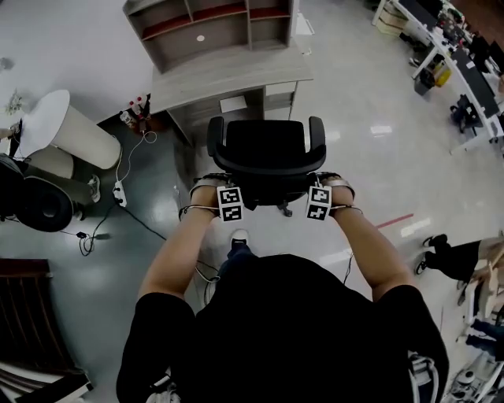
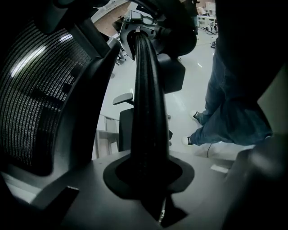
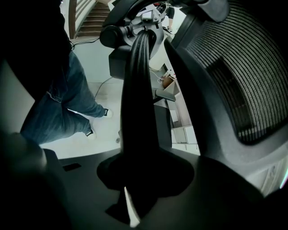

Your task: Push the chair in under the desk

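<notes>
A black office chair (image 1: 268, 153) stands just in front of a grey wooden desk (image 1: 228, 80), its seat facing the desk's knee space. Both grippers are at the rear of the chair's backrest. My left gripper (image 1: 228, 186) is shut on a black curved bar (image 2: 147, 112) of the back frame, with the mesh back (image 2: 36, 99) to its left. My right gripper (image 1: 319, 184) is shut on the matching bar (image 3: 138, 103), and here the mesh back (image 3: 234, 81) lies to the right. The bars hide the pads.
A shelf unit (image 1: 213, 24) tops the desk. A white round table (image 1: 47, 118), dark round objects (image 1: 39, 205) and a power strip with cables (image 1: 118, 190) sit at the left. Another person (image 1: 453, 256) is at the right, office desks (image 1: 457, 55) far right.
</notes>
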Demonstrator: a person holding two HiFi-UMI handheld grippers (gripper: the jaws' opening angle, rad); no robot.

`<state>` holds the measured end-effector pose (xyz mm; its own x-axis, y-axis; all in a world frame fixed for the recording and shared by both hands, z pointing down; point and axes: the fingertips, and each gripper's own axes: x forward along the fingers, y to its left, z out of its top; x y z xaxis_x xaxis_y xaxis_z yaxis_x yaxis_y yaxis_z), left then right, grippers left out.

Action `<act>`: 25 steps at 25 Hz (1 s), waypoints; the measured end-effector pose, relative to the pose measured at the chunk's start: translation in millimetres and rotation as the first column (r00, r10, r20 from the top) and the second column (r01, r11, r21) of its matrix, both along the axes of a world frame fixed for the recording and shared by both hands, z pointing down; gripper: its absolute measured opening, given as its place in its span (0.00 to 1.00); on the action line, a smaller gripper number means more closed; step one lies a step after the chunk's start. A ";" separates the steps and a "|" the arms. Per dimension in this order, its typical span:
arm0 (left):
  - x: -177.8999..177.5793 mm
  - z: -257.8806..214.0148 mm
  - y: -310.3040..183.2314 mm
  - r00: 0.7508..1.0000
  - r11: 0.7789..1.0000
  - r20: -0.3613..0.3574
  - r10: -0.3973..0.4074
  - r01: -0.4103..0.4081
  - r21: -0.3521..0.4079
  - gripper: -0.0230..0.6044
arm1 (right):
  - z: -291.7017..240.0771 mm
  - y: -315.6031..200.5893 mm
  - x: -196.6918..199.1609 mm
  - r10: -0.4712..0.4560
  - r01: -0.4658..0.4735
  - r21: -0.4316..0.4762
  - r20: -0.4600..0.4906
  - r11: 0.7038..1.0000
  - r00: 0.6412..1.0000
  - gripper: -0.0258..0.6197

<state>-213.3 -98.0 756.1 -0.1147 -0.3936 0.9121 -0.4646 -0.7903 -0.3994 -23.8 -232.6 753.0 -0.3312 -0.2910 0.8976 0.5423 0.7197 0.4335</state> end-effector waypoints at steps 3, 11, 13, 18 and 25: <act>-13.3 2.3 16.7 0.999 0.999 0.000 -0.032 0.032 -0.002 0.16 | 2.1 11.1 -17.1 -0.032 0.032 -0.001 -0.001 1.000 1.000 0.20; -51.6 3.5 53.5 0.995 0.995 0.002 -0.103 0.103 -0.002 0.16 | 2.5 34.2 -66.8 -0.109 0.109 0.004 0.004 0.994 0.994 0.20; -58.2 3.6 62.1 0.993 0.993 0.001 -0.116 0.116 -0.003 0.16 | 2.8 40.3 -75.9 -0.123 0.123 0.005 0.007 0.992 0.992 0.20; -78.5 2.8 74.8 0.990 0.990 0.003 -0.143 0.143 0.000 0.16 | 1.8 49.2 -101.3 -0.154 0.154 0.004 0.011 0.988 0.988 0.20; -103.2 2.3 83.5 0.986 0.986 -0.001 -0.164 0.164 -0.005 0.16 | 1.6 53.8 -129.0 -0.172 0.172 0.005 0.007 0.985 0.985 0.20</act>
